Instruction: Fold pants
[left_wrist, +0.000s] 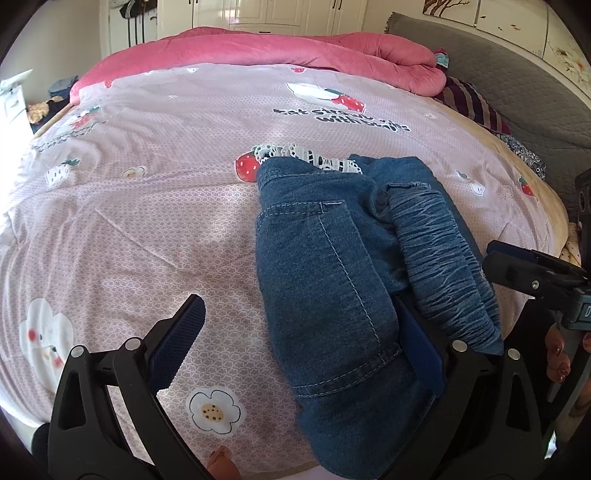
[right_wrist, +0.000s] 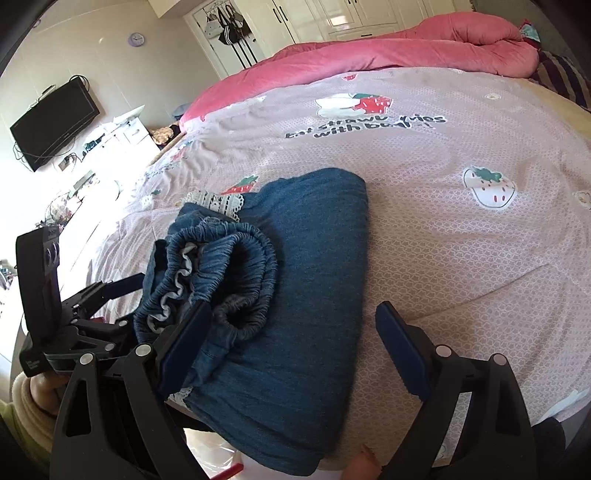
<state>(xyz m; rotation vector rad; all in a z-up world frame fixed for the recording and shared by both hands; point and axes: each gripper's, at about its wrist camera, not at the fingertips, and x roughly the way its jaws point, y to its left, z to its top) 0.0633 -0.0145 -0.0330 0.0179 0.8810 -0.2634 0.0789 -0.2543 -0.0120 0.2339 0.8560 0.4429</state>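
one pants (left_wrist: 332, 266), two grippers: left (left_wrist: 295, 343), right (right_wrist: 295, 343), one duvet (left_wrist: 258, 51).

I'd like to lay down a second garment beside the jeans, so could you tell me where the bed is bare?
Bare sheet lies left of the folded jeans, out to the bed's left edge, and between the jeans and the pink duvet. More lies right of them in the right wrist view. It is crowded at the near edge, around both open claws: left claw, right claw.

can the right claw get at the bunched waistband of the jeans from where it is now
Probably yes. The right claw is open over the jeans, and the waistband lies on top right beside its left finger, uncovered.
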